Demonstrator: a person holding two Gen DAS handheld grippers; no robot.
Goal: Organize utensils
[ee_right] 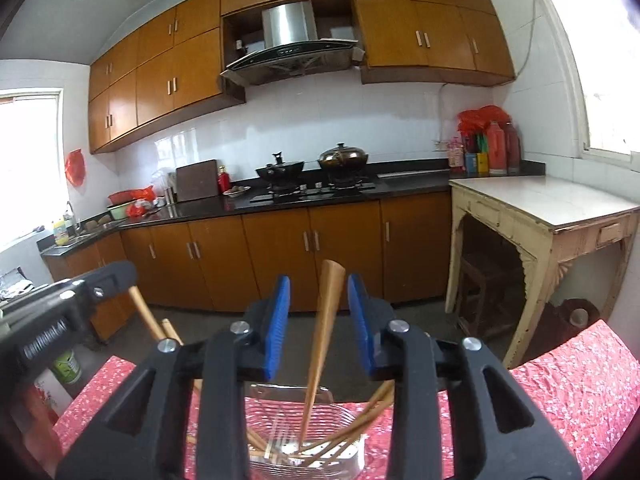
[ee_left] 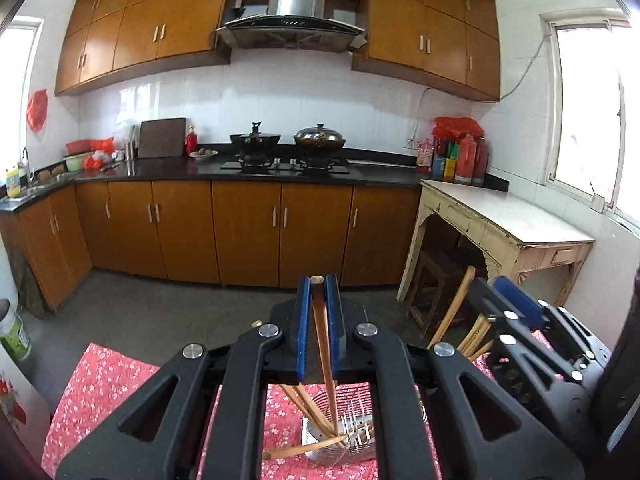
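Wooden chopstick (ee_left: 320, 322) pinched in left gripper (ee_left: 319, 280); right gripper (ee_right: 316, 284) parted around loose chopstick (ee_right: 325, 312), above metal holder (ee_right: 308, 446).

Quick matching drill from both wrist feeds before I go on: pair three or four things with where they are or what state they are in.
Things:
1. left gripper
2. right gripper
3. metal utensil holder
4. lidded wok

States or places:
A. on the stove by the back wall
B. on the red floral cloth, chopsticks standing in it
C. pads clamped on a dark chopstick
D. pads apart, a light wooden chopstick between them, untouched

Pairs: 1-C, 2-D, 3-B, 4-A
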